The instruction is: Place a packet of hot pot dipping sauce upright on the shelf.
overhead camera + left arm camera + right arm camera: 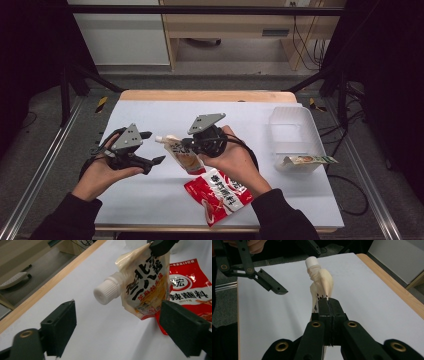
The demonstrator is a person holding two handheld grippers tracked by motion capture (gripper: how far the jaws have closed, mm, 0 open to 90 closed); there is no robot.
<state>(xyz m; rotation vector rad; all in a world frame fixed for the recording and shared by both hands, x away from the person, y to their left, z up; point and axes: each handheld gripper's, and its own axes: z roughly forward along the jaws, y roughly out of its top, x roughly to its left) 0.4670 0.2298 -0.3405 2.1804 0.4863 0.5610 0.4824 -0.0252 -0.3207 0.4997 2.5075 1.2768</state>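
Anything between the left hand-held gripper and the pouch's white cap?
Nothing visible. The left hand-held gripper is open, with bare white table between its jaws, and the white cap sticks out of the spouted pouch toward it. The right hand-held gripper pinches the pouch's upper edge, clear of the cap.

Right gripper [186, 143] was clamped on a spouted sauce pouch [181, 152] w/ white cap, near the worktop [150, 195] centre, pouch lifted off the surface. Left gripper [152, 148] sat just beside the cap, toward the left edge, jaws apart, nothing btwn them. Red snack bag [216, 195] lay flat near the front edge. Clear plastic bin [295, 135] stood at the right edge, a green-striped packet [307, 160] lying across its near rim.
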